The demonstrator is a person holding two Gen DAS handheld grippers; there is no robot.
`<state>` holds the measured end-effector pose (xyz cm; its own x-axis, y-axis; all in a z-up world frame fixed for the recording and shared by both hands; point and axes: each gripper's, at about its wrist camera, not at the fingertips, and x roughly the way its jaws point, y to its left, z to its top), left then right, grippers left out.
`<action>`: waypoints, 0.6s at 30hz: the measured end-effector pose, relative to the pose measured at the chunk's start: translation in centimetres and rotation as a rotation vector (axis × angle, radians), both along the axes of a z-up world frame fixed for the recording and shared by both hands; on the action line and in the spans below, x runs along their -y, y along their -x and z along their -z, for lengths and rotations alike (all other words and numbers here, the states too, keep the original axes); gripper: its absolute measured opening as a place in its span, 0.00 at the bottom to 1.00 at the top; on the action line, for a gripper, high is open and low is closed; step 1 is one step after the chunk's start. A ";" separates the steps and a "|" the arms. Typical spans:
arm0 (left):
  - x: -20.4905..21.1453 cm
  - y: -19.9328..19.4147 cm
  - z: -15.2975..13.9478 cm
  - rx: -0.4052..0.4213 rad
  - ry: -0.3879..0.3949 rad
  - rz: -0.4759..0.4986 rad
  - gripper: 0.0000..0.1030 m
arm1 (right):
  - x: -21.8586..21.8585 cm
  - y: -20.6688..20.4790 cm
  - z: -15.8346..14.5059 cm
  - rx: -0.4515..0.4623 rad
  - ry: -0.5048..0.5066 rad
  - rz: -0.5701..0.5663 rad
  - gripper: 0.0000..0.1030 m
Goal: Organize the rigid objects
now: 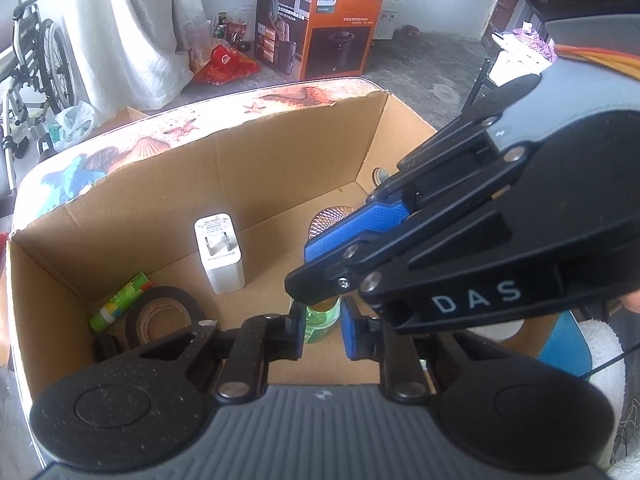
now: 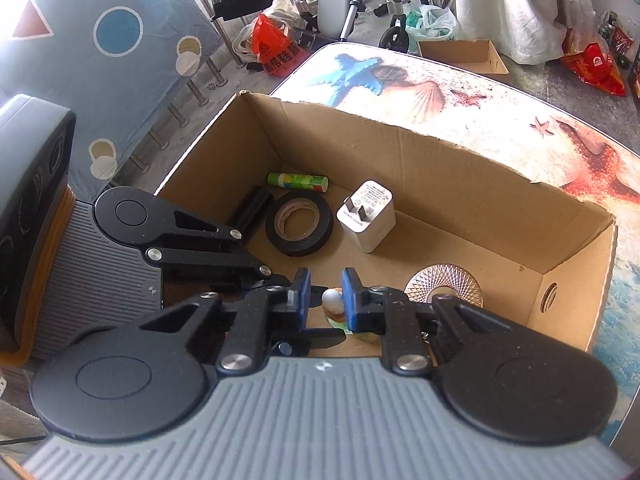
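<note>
A small green bottle (image 1: 320, 320) with a white cap (image 2: 332, 298) stands near the front wall inside an open cardboard box (image 1: 280, 160). My left gripper (image 1: 323, 328) is shut on the bottle's green body. My right gripper (image 1: 316, 282) reaches in from the right, over the bottle's top. In the right wrist view the right gripper (image 2: 325, 300) has its blue pads around the cap, shut on it. The left gripper's black linkage (image 2: 208, 240) comes in from the left and its tips are hidden.
The box also holds a white charger (image 1: 218, 256), a black tape roll (image 1: 160, 316), a green glue stick (image 1: 120, 300), a small black object (image 2: 252, 208) and a metal mesh microphone head (image 2: 444, 284). The box sits on a sea-print table (image 2: 400, 80). Beyond are an orange carton (image 1: 320, 20) and a wheelchair (image 1: 36, 52).
</note>
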<state>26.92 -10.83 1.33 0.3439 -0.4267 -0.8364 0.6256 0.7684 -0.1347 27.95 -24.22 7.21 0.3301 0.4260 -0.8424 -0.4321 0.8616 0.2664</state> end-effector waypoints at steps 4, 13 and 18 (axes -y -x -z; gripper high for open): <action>0.3 -0.1 0.0 0.019 -0.009 0.009 0.17 | 0.4 -0.3 0.1 0.004 -0.005 0.010 0.15; -0.5 1.5 -2.1 0.071 -0.001 0.011 0.38 | 2.3 0.3 -1.9 0.038 -0.062 0.091 0.23; -2.6 3.7 -5.0 0.101 0.037 -0.034 0.51 | 4.4 3.1 -5.4 0.108 -0.099 0.156 0.29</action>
<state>23.24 -8.19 6.32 0.4407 -0.4434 -0.7805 0.6115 0.7848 -0.1007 24.81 -28.62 12.60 0.4847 0.4418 -0.7549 -0.3259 0.8921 0.3129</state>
